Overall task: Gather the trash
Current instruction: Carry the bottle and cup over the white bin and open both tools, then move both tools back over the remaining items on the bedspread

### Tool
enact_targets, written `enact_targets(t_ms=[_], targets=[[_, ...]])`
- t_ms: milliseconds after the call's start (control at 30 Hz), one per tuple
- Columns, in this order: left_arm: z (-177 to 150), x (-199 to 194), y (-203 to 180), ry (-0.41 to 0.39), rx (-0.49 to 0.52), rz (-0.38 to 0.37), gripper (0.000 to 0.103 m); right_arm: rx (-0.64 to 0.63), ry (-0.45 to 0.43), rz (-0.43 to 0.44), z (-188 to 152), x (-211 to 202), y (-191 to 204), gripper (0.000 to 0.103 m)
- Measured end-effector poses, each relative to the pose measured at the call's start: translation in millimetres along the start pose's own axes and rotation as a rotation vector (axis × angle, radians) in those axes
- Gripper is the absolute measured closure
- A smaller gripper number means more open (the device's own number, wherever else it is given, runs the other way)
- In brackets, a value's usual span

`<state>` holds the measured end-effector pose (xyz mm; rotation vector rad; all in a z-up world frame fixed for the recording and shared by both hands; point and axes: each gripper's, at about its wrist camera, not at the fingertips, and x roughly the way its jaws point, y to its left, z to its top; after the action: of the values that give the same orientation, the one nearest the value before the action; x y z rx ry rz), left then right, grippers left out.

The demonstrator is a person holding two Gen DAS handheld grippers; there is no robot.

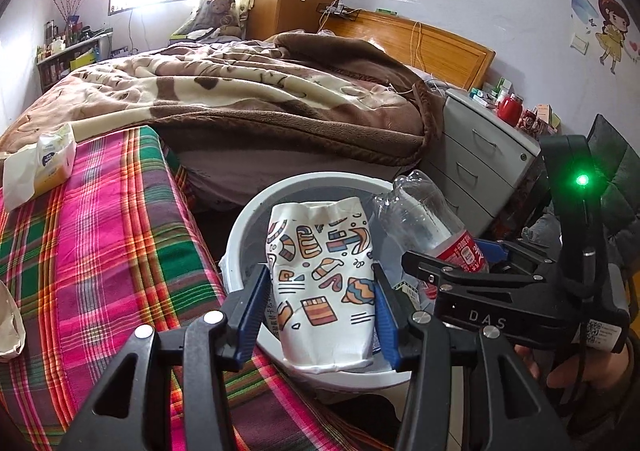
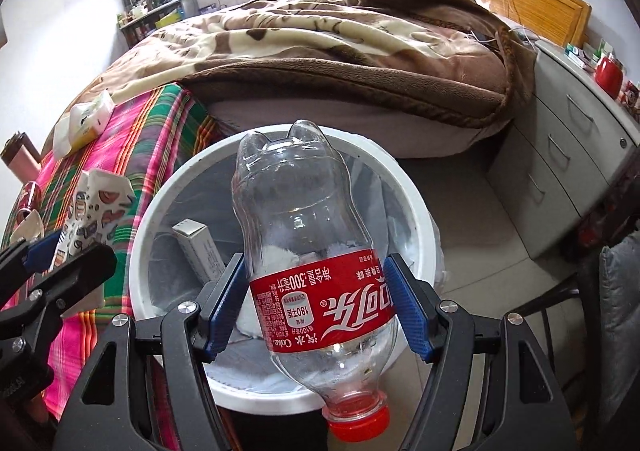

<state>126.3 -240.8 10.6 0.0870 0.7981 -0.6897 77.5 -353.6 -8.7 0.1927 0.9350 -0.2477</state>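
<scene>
A crumpled white paper cup [image 1: 320, 251] with colourful prints sits between the blue pads of my left gripper [image 1: 320, 307], which is shut on it above the near rim of a white trash bin [image 1: 240, 227]. In the right wrist view my right gripper [image 2: 316, 291] is shut on the red label of an empty clear cola bottle [image 2: 304, 211], red cap toward the camera, over the bin [image 2: 416, 203]. A small grey box [image 2: 200, 247] lies inside the bin. The same bottle [image 1: 420, 215] and right gripper [image 1: 460, 259] show in the left wrist view. The cup [image 2: 100, 203] and left gripper [image 2: 60, 255] show at the right wrist view's left.
The bin stands on the floor between a plaid-covered bed edge [image 1: 100, 251] and a grey drawer cabinet [image 1: 476, 155]. A tissue pack [image 1: 52, 163] lies on the plaid cover. A brown blanket [image 1: 260, 91] covers the bed behind. A person's hand [image 1: 580, 367] holds the right gripper.
</scene>
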Motion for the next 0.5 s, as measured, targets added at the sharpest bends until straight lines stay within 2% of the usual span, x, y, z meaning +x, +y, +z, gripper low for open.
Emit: enact_targets(t_ms=[100, 500], targets=[[-1, -1, -1, -0.003, 0.000, -0.004, 0.037, 0.010, 0.012, 0.006, 0, 2, -2, 0.032], [-2, -19, 12, -0.036, -0.025, 0.005, 0.036, 0.035, -0.023, 0.014, 1, -5, -1, 0.029]])
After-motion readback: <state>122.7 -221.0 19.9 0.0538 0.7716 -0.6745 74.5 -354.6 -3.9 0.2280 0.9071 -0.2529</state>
